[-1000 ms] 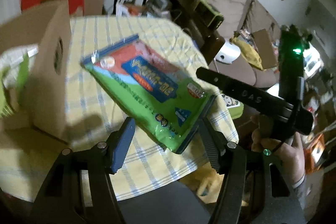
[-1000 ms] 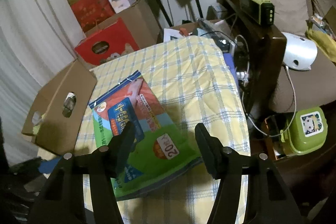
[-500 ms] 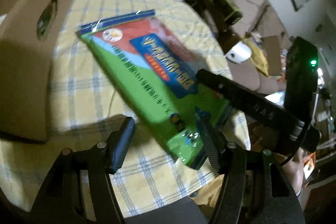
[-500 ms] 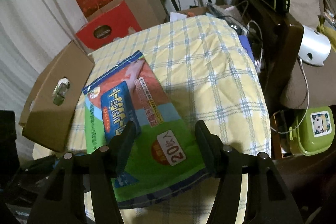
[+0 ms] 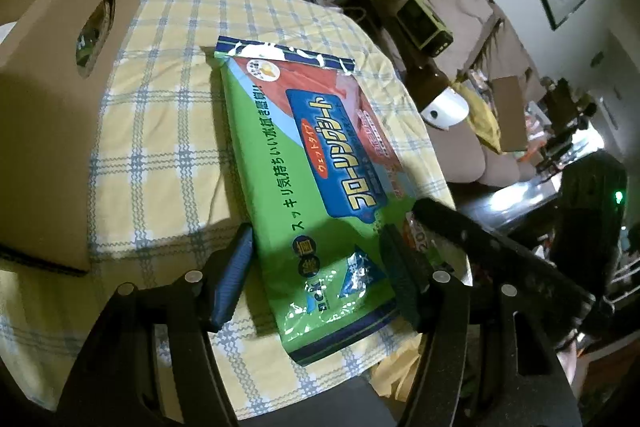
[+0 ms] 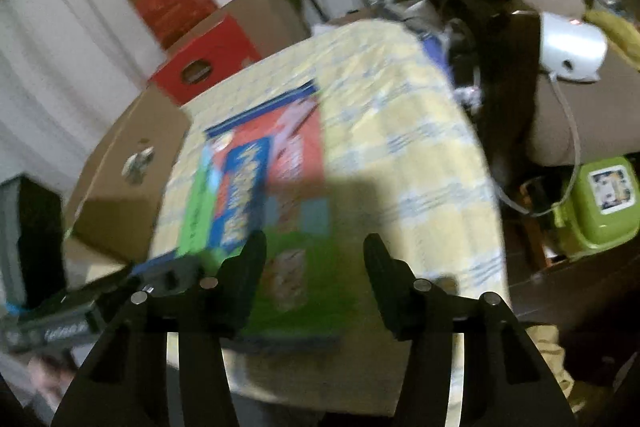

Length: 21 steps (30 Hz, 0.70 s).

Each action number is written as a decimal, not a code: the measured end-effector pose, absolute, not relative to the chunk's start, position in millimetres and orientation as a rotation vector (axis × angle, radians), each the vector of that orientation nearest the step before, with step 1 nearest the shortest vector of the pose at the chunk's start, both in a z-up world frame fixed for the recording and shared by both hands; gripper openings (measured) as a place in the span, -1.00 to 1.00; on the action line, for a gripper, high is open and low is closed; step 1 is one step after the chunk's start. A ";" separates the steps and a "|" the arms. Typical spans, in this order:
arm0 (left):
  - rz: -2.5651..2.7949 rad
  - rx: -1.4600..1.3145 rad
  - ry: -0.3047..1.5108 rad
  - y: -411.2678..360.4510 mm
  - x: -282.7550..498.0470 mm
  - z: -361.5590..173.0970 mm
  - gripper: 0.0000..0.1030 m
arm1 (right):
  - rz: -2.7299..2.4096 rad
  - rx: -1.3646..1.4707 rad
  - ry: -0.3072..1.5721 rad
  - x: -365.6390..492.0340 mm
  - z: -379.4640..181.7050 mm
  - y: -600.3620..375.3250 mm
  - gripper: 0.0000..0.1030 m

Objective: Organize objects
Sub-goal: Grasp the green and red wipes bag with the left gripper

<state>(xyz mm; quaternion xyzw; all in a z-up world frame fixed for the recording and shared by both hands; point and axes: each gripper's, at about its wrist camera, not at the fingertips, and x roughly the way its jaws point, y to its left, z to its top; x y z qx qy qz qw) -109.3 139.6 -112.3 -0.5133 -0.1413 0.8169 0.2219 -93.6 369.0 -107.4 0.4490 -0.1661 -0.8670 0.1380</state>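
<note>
two edges matter most: the near rim of the table with the yellow and blue checked cloth (image 5: 160, 131), and its right rim. the flat green, red and blue plastic packet with japanese print (image 5: 316, 195) lies on this cloth, and its near end reaches to the near rim and seems to go a little past it. the right long side of the packet is close to the right rim of the table. left of the packet stands a brown cardboard box with an oval handle hole (image 5: 60, 99), near it but apart, with a strip of bare cloth between them. beyond the far end of the packet the cloth is free until red cartons (image 6: 200, 63) behind the table.

the left gripper (image 5: 320, 279) has its jaws apart, one on each side of the near end of the packet; if the pads touch it i cannot tell. the right gripper (image 6: 314, 279) is blurred; its jaws are closing, the green end of the packet shows between them, and no pad presses on it.
</note>
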 end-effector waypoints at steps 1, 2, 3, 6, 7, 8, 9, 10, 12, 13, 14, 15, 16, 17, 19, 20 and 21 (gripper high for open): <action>2.272 -1.413 -0.377 140.8 -108.8 -112.1 0.20 | -2.507 1.298 -0.491 -97.7 -109.0 369.9 0.02; 2.296 -1.400 -0.343 143.5 -107.5 -112.2 0.21 | -2.501 1.290 -0.499 -102.9 -111.2 369.1 0.03; 2.305 -1.391 -0.323 145.1 -105.9 -111.2 0.22 | -2.502 1.280 -0.488 -105.3 -111.1 367.0 0.03; 2.316 -1.367 -0.269 150.0 -100.7 -110.6 0.27 | -2.487 1.258 -0.425 -108.7 -111.5 352.4 0.03; 2.312 -1.360 -0.258 151.2 -100.1 -110.7 0.25 | -2.477 1.254 -0.417 -107.4 -112.0 350.2 0.04; 2.307 -1.358 -0.257 152.0 -99.3 -110.3 0.24 | -2.471 1.252 -0.395 -105.9 -112.2 344.1 0.04; 2.319 -1.359 -0.252 151.3 -98.7 -110.1 0.15 | -2.490 1.254 -0.368 -104.2 -111.7 341.0 0.04; 2.322 -1.360 -0.255 150.7 -99.1 -109.7 0.09 | -2.494 1.258 -0.354 -102.8 -111.5 339.8 0.04; 2.334 -1.360 -0.268 147.1 -99.5 -109.9 -0.04 | -2.464 1.255 -0.407 -98.3 -111.5 339.9 -0.04; 2.345 -1.357 -0.263 146.3 -98.8 -109.4 -0.09 | -2.466 1.241 -0.422 -94.6 -110.2 339.6 -0.10; 2.353 -1.349 -0.253 146.2 -97.7 -108.0 -0.10 | -2.477 1.217 -0.415 -88.6 -107.4 337.2 -0.20; 2.357 -1.342 -0.243 146.6 -96.3 -106.9 -0.15 | -2.491 1.209 -0.400 -85.0 -105.1 334.8 -0.23; 2.360 -1.331 -0.231 147.5 -94.2 -105.1 -0.21 | -2.506 1.203 -0.382 -81.1 -102.6 332.4 -0.27; 2.358 -1.315 -0.225 147.6 -90.7 -102.1 -0.24 | -2.526 1.194 -0.367 -75.8 -98.8 330.3 -0.28; 2.353 -1.277 -0.224 147.4 -85.1 -94.2 -0.26 | -2.553 1.181 -0.342 -68.8 -92.3 328.5 -0.28; 2.352 -1.245 -0.229 146.8 -80.7 -87.8 -0.26 | -2.560 1.177 -0.337 -67.9 -90.4 327.4 -0.28; 2.352 -1.227 -0.230 146.5 -79.0 -83.4 -0.26 | -2.569 1.169 -0.335 -65.5 -87.3 327.1 -0.28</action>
